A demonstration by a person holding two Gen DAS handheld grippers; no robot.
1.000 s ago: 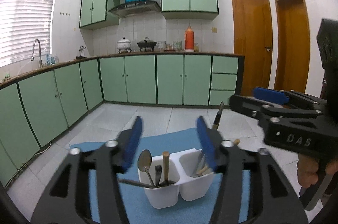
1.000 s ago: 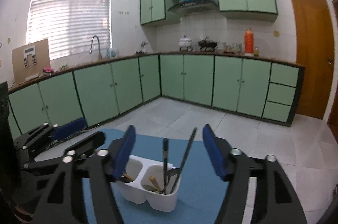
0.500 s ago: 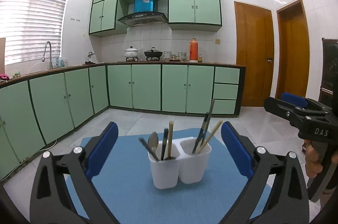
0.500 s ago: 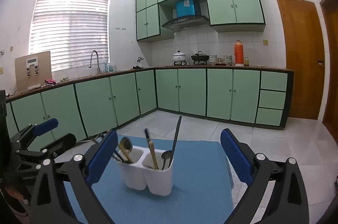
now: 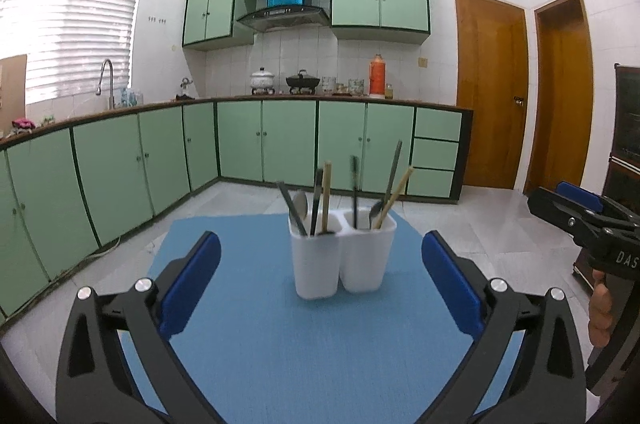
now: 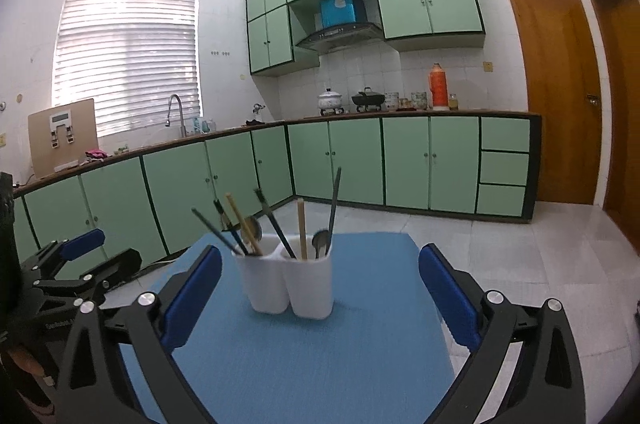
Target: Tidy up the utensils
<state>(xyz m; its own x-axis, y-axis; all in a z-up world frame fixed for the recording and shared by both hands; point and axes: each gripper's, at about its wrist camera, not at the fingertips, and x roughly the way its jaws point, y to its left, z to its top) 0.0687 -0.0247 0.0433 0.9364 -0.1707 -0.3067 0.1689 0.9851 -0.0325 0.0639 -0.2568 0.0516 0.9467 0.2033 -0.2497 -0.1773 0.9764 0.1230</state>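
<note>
Jaws of both grippers spread wide, nothing held. Left gripper (image 5: 320, 292) and right gripper (image 6: 320, 298) hang back from the white two-cup holder (image 5: 342, 260), which stands upright mid blue mat (image 5: 280, 344). Utensils (image 5: 320, 199) stand in both cups: spoons, chopsticks, dark handles. Likely light, stiff, thin and a bit slippery; pinch a shaft above the rim. Holder looks light plastic, may tip. Lower ends hidden inside cups; exact count unclear.
</note>
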